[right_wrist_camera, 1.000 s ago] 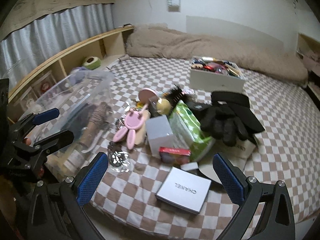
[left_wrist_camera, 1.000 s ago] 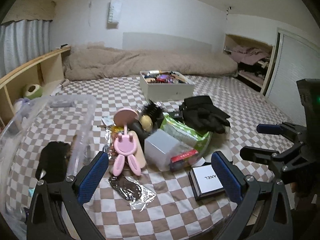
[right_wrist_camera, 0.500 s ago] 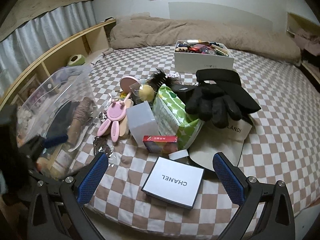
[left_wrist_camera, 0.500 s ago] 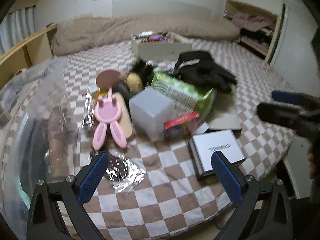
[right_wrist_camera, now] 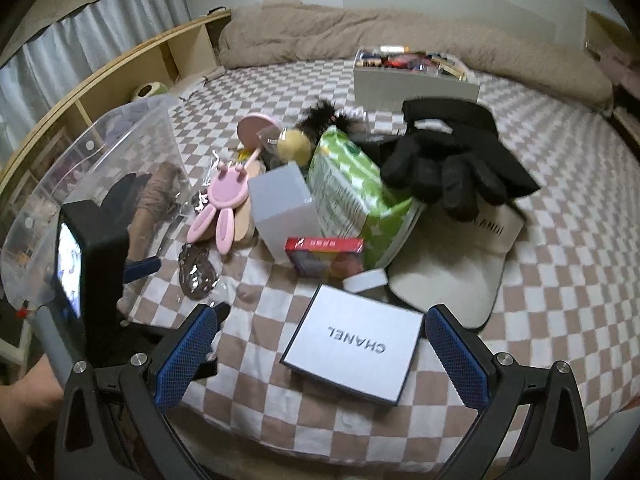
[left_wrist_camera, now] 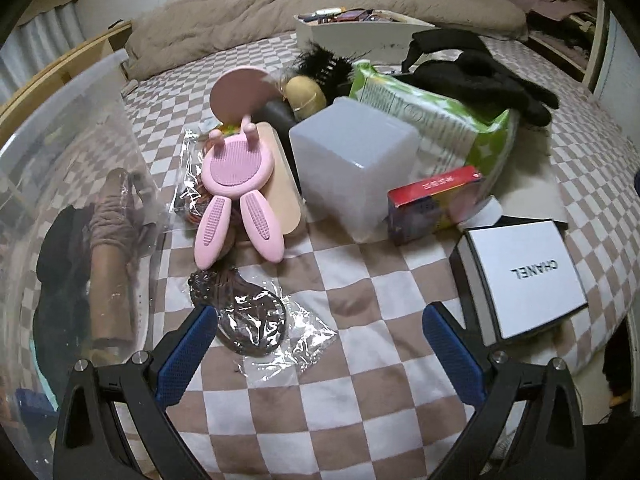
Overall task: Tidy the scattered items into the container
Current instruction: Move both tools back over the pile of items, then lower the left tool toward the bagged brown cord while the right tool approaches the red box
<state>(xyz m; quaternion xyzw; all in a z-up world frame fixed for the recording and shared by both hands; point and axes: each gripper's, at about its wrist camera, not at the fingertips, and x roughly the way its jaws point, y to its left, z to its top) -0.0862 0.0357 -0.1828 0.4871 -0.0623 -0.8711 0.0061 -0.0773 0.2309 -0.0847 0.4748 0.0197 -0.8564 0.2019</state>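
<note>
At far left a clear bin (left_wrist_camera: 80, 128) is seen on the checked bed (left_wrist_camera: 352, 280), already holding a brown roll and dark cloth. Beside it lie a cellophane packet (left_wrist_camera: 256, 320), a pink bunny brush (left_wrist_camera: 236, 196), a frosted box (left_wrist_camera: 352, 168), a red carton (left_wrist_camera: 434, 204) and a white case (left_wrist_camera: 524, 280). The left gripper (left_wrist_camera: 320, 344) is spread wide over the packet, gripping nothing, and the right gripper (right_wrist_camera: 320, 344) is likewise spread, empty, over the case (right_wrist_camera: 352, 344).

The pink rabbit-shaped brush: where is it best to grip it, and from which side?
Grip the pink rabbit-shaped brush across its round head, coming from above. It lies flat, bristles up, on a beige pad; both ears point toward the open left tongs, and the head is its widest rigid part.
</note>
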